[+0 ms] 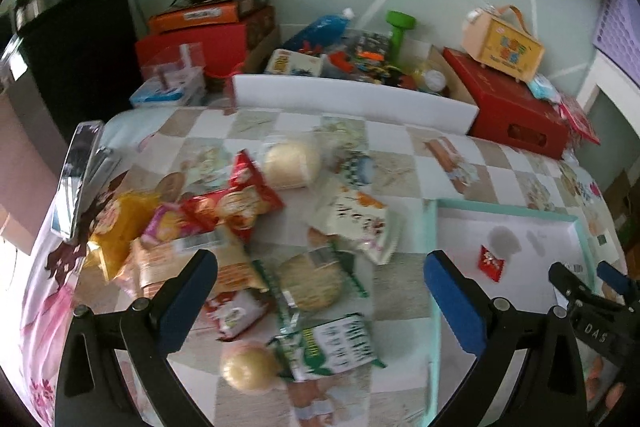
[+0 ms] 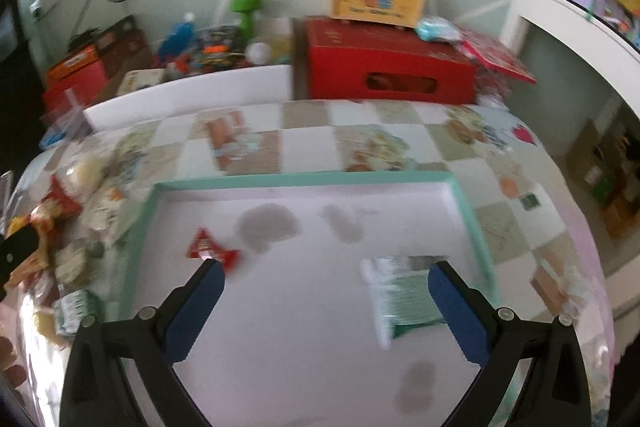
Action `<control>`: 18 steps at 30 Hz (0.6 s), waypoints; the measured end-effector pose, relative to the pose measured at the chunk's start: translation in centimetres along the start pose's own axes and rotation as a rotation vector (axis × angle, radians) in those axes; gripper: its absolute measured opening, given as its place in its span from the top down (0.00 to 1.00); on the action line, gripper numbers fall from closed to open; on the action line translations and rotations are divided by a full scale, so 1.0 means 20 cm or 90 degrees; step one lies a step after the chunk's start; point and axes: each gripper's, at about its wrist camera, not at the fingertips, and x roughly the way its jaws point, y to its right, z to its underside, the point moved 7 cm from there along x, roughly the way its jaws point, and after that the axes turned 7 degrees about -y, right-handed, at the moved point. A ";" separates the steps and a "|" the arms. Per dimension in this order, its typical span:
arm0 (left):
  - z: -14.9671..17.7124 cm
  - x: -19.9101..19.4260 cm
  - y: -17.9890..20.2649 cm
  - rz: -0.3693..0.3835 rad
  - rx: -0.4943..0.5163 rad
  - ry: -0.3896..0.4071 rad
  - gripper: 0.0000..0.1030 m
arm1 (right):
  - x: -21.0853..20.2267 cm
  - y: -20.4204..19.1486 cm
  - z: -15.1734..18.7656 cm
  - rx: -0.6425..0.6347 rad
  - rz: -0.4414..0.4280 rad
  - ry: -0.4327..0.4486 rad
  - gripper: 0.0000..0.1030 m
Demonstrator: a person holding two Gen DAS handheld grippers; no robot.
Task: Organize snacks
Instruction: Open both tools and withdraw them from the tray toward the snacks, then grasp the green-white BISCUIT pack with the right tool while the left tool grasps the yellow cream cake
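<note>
A heap of wrapped snacks (image 1: 240,227) lies on the checkered tablecloth, left of a shallow mint-rimmed tray (image 1: 436,227). My left gripper (image 1: 320,267) hovers open above a round rice cracker pack (image 1: 310,281) and a green-and-white packet (image 1: 340,347), holding nothing. In the right wrist view the tray (image 2: 304,179) holds a small red wrapped snack (image 2: 210,249) and a green-and-white packet (image 2: 404,295). My right gripper (image 2: 326,275) stands open over the tray floor, nothing between its fingers. The right gripper (image 1: 588,279) also shows at the left wrist view's right edge.
A white box wall (image 1: 352,103) and a red carton (image 1: 516,111) with a yellow handled box (image 1: 504,51) on top line the table's back. Stacked boxes (image 1: 208,23) stand at back left. A phone-like slab (image 1: 78,179) leans at the left edge.
</note>
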 end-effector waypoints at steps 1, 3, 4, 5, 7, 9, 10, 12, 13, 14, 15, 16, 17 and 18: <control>0.00 0.00 -0.03 -0.001 -0.009 -0.001 0.00 | 0.00 -0.03 0.00 -0.006 -0.015 0.002 0.00; 0.01 -0.01 -0.10 -0.002 -0.032 -0.004 0.00 | -0.02 -0.12 0.00 -0.017 -0.055 0.007 0.00; 0.01 -0.01 -0.13 -0.004 -0.040 -0.007 0.00 | -0.02 -0.16 0.01 -0.021 -0.069 0.007 0.00; 0.02 -0.02 -0.16 -0.005 -0.047 -0.009 0.00 | -0.03 -0.21 0.01 -0.029 -0.084 0.007 0.00; 0.03 -0.01 -0.22 -0.006 -0.062 -0.015 0.00 | -0.04 -0.30 0.02 -0.043 -0.111 0.008 0.00; 0.05 -0.01 -0.29 0.001 -0.081 -0.024 0.00 | -0.05 -0.39 0.03 -0.052 -0.142 0.008 0.00; 0.06 0.00 -0.30 0.003 -0.086 -0.029 0.00 | -0.06 -0.45 0.04 -0.058 -0.163 0.007 0.00; 0.07 0.01 -0.36 0.005 -0.093 -0.046 0.00 | -0.07 -0.56 0.05 -0.072 -0.197 0.003 0.00; 0.09 0.01 -0.38 -0.001 -0.094 -0.052 0.00 | -0.08 -0.61 0.06 -0.078 -0.206 0.003 0.00; 0.09 0.01 -0.40 -0.007 -0.096 -0.056 0.00 | -0.08 -0.65 0.07 -0.086 -0.212 0.003 0.00; 0.11 0.02 -0.43 -0.016 -0.098 -0.065 0.00 | -0.08 -0.70 0.08 -0.098 -0.220 0.000 0.00; 0.12 0.03 -0.45 -0.018 -0.099 -0.071 0.00 | -0.07 -0.74 0.09 -0.106 -0.224 -0.003 0.00; 0.14 0.04 -0.47 -0.017 -0.104 -0.081 0.00 | -0.06 -0.78 0.11 -0.116 -0.230 -0.011 0.00; 0.16 0.06 -0.50 -0.017 -0.112 -0.091 0.00 | -0.05 -0.82 0.13 -0.126 -0.233 -0.019 0.00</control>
